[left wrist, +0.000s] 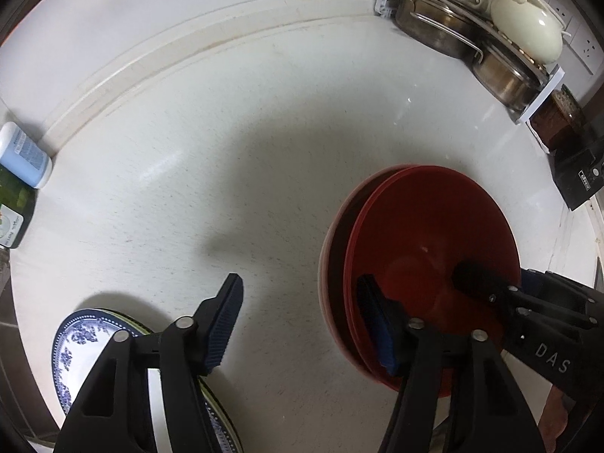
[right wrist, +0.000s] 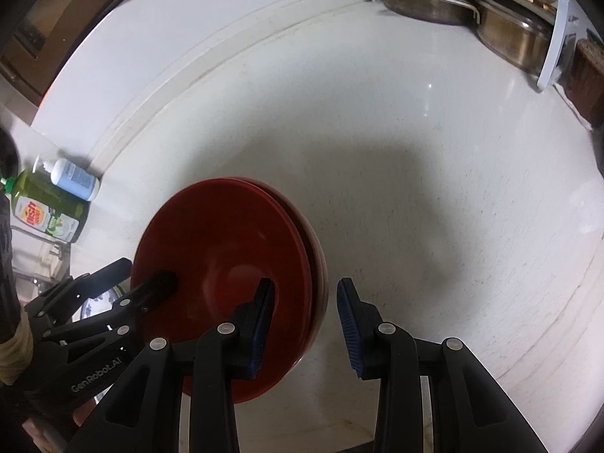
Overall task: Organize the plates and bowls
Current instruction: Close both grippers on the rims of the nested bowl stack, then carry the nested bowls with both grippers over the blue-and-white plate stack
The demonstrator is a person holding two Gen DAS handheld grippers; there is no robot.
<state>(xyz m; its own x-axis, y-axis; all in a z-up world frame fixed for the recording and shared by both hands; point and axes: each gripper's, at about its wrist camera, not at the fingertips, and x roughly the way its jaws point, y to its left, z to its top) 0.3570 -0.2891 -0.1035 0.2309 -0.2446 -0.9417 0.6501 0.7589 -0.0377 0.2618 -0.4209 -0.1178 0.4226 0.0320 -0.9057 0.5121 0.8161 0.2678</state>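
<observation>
A stack of red bowls (left wrist: 434,226) sits on the white counter (left wrist: 245,188). My left gripper (left wrist: 300,279) is open over its left rim: the right pad (left wrist: 377,328) is inside the top bowl and the left pad (left wrist: 226,321) hangs well out over the counter. My right gripper (right wrist: 306,283) straddles the opposite rim of the red bowls (right wrist: 226,245), with one pad (right wrist: 264,324) inside and the other (right wrist: 351,328) just outside. A thin strip of counter shows between that pad and the rim. A blue-and-white plate (left wrist: 75,339) lies under the left gripper's body.
A rack of steel pans and cream pots (left wrist: 490,30) stands at the back right, with a dark box (left wrist: 577,177) beside it. A pale blue bottle (left wrist: 22,154) and a green dish-soap bottle (right wrist: 45,211) stand at the left by the raised back ledge (left wrist: 188,49).
</observation>
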